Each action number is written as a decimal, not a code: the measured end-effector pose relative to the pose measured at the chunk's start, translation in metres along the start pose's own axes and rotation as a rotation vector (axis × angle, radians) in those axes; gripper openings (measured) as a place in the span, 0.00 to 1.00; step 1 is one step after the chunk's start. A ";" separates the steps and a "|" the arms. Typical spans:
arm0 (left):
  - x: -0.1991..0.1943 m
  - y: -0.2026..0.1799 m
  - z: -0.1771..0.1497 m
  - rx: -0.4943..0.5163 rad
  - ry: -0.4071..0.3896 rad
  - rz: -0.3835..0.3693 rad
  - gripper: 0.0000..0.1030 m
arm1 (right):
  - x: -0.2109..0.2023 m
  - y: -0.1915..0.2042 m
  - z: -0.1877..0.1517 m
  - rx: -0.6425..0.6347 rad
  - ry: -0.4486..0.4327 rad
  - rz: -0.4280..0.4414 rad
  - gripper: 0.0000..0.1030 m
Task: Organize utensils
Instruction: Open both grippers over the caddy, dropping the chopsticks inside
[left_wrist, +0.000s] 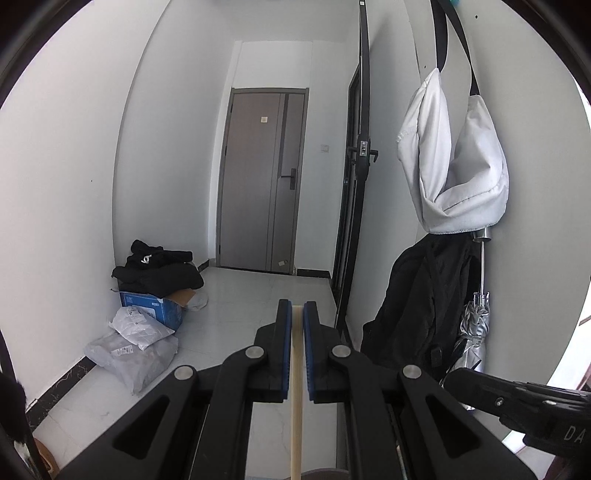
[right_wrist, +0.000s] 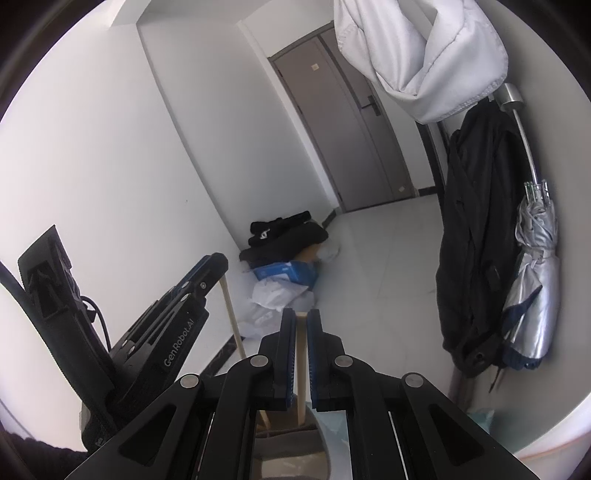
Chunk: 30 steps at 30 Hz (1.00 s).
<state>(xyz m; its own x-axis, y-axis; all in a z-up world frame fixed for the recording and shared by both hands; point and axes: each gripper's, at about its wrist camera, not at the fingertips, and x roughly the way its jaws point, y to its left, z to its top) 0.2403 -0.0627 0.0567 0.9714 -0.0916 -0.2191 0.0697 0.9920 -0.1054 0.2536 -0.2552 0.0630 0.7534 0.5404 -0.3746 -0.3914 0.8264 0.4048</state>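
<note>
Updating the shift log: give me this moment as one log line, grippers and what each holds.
left gripper: shut on wooden stick | right gripper: shut on second wooden stick | both sticks upright | setting: hallway, grey door ahead

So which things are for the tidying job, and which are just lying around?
For the job: left gripper shut on the left wooden stick; right gripper shut on the right wooden stick.
Just lying about: white bag, black jacket, silver umbrella, blue box, black clothes, plastic parcels.
</note>
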 end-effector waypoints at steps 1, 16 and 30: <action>-0.001 0.001 -0.001 -0.004 0.006 -0.005 0.03 | -0.001 0.000 0.000 0.002 0.000 0.001 0.05; -0.038 0.015 -0.002 -0.056 0.088 -0.015 0.04 | 0.005 0.028 0.003 -0.143 0.067 0.036 0.05; -0.054 0.041 -0.009 -0.145 0.287 -0.082 0.04 | 0.033 0.059 -0.015 -0.266 0.182 0.081 0.05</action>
<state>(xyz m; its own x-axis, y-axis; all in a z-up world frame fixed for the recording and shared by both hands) 0.1889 -0.0176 0.0550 0.8587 -0.2123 -0.4665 0.0921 0.9593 -0.2670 0.2475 -0.1862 0.0620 0.6169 0.6052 -0.5032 -0.5881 0.7793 0.2163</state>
